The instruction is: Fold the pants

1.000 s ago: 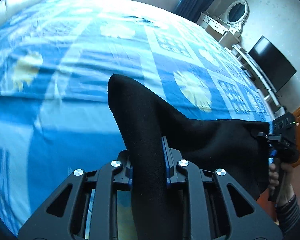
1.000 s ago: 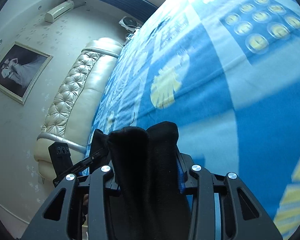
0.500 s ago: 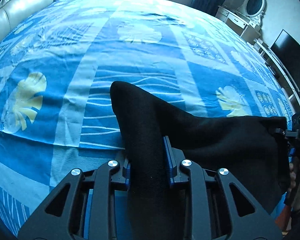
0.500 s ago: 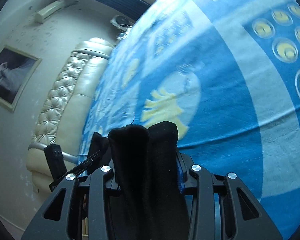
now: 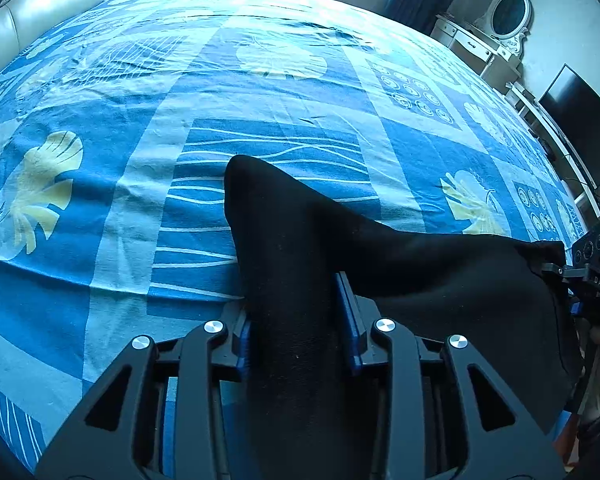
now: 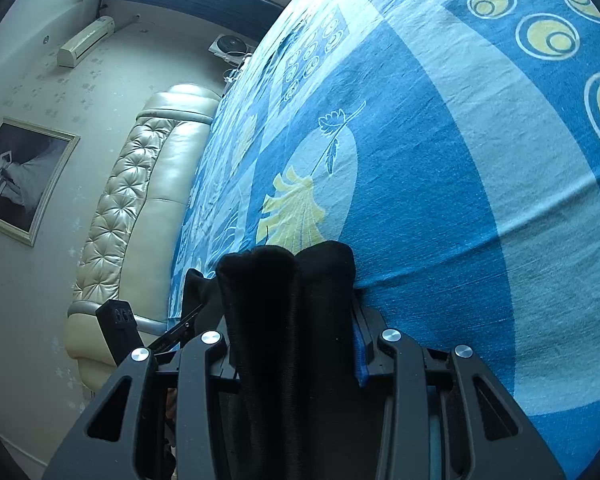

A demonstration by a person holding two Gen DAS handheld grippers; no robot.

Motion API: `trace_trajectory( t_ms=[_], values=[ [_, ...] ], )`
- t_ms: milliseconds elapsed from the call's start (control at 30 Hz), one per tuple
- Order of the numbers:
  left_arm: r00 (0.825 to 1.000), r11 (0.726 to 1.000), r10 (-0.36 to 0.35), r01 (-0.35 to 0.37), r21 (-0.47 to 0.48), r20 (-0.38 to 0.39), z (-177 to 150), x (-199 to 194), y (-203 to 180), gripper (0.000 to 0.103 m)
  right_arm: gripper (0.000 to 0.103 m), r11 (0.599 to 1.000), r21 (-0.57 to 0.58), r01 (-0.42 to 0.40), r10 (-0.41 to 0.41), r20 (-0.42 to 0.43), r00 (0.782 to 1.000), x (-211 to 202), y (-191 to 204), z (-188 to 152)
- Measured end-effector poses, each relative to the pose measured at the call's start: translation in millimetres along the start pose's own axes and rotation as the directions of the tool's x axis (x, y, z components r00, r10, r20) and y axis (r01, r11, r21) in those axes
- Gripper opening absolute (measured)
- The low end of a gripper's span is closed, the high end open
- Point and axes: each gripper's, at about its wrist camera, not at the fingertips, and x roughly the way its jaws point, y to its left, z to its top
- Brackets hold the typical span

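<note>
From the left wrist view we see open bedspread (image 5: 260,92) from ten to two o'clock. The black pants (image 5: 300,280) fill the middle and stretch toward three o'clock, where the right gripper (image 5: 594,276) blocks passage. At eleven o'clock the padded headboard (image 5: 52,4) bounds the bed; a dresser (image 5: 480,48) and, we think, a television (image 5: 580,120) stand at one to two o'clock.

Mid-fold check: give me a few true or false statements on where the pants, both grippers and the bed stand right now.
1. The left gripper is shut on the black pants. True.
2. The right gripper is open and holds nothing. False: it is shut on bunched pants fabric.
3. The pants span between both grippers. True.
4. The bed sheet is plain white. False: it is blue, patterned with leaves and circles.
5. The pants lie folded flat on the bed. False: they are held up.
</note>
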Motion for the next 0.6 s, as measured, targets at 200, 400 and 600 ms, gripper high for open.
trace_trajectory(
  t_ms=[200,400,600],
  values=[
    [1.0,1.0,-0.008,0.008,-0.01,-0.005,1,0,1,0.036,0.038,1.0,0.006,0.0,0.0,0.0,1.0,2,3,2],
    [0.999,0.997,-0.022,0.024,-0.069,0.023,-3,-18,15,0.073,0.06,0.998,0.051,-0.032,0.032,-0.005,0.999,-9,7,-1],
    [0.989,0.977,-0.149,0.147,-0.155,-0.003,-44,-45,34,0.082,0.073,1.0,0.032,0.002,-0.002,-0.012,1.0,-44,13,-29]
  ],
)
